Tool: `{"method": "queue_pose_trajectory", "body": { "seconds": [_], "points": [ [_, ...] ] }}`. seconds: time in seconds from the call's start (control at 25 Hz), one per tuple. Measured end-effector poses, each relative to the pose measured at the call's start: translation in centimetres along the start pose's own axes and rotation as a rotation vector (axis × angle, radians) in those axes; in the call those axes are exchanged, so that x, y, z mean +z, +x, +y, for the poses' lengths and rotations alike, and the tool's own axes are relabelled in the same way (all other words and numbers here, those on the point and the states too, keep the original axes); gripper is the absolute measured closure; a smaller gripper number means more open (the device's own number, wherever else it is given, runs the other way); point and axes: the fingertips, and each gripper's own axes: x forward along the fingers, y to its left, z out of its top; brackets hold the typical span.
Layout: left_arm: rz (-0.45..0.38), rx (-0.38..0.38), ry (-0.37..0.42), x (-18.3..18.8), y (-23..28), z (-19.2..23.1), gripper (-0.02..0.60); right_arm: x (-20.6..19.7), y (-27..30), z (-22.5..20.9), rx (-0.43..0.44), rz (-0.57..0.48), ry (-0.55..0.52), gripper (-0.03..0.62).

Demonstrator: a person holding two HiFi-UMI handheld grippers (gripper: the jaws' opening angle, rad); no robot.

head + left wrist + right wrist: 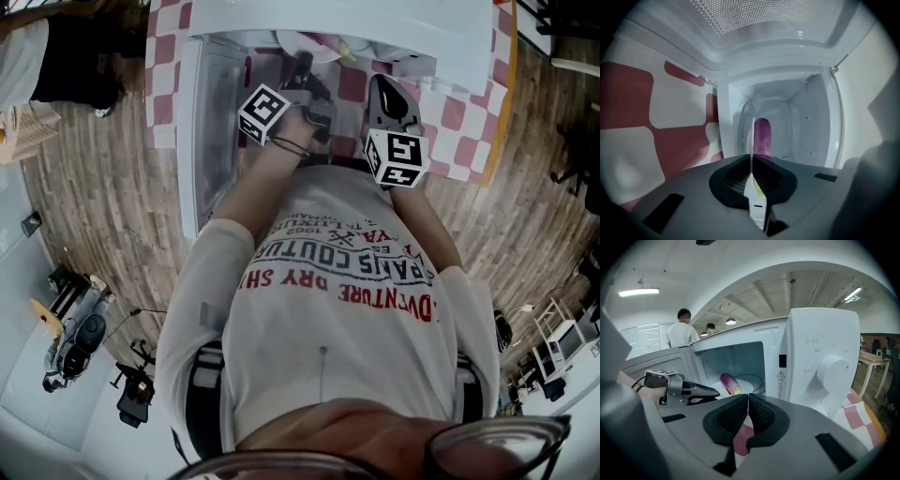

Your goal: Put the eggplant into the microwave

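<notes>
The purple eggplant (731, 382) lies inside the open white microwave (820, 333), on its round white turntable (752, 382). In the left gripper view the eggplant (762, 135) sits straight ahead in the cavity. My left gripper (751, 161) points into the opening, shut, with a thin white strip along the seam of its jaws; what the strip is I cannot tell. From the right gripper view, the left gripper (712, 391) ends just short of the eggplant. My right gripper (748, 401) is shut and empty, in front of the microwave. From the head view, left gripper (305, 67) and right gripper (386, 94) are both at the opening.
The microwave door (214, 122) stands swung open on the left. A red and white checked cloth (464, 117) covers the table. The control knob (832, 371) is on the microwave's right panel. Two people (682, 331) stand far behind. Wooden floor (103, 206) surrounds the table.
</notes>
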Motion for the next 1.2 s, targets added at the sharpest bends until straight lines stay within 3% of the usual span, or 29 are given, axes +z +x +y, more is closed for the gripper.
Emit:
{"method": "queue_pose_trajectory", "body": {
  "seconds": [0.52,0.92,1.2],
  "points": [
    [0.008,0.090,-0.030,0.2,2.7,0.9,0.546,-0.8,0.8,-1.2,-0.004,0.028,0.017,0.566],
    [0.071,0.179,0.015,-1.1,3.3,1.0,0.545,-0.5,1.1,-1.8,-0.001,0.028,0.019,0.566],
    [0.003,0.269,0.070,0.0,2.8,1.0,0.543,-0.5,1.0,-2.2,-0.004,0.031,0.023,0.566]
  ]
}}
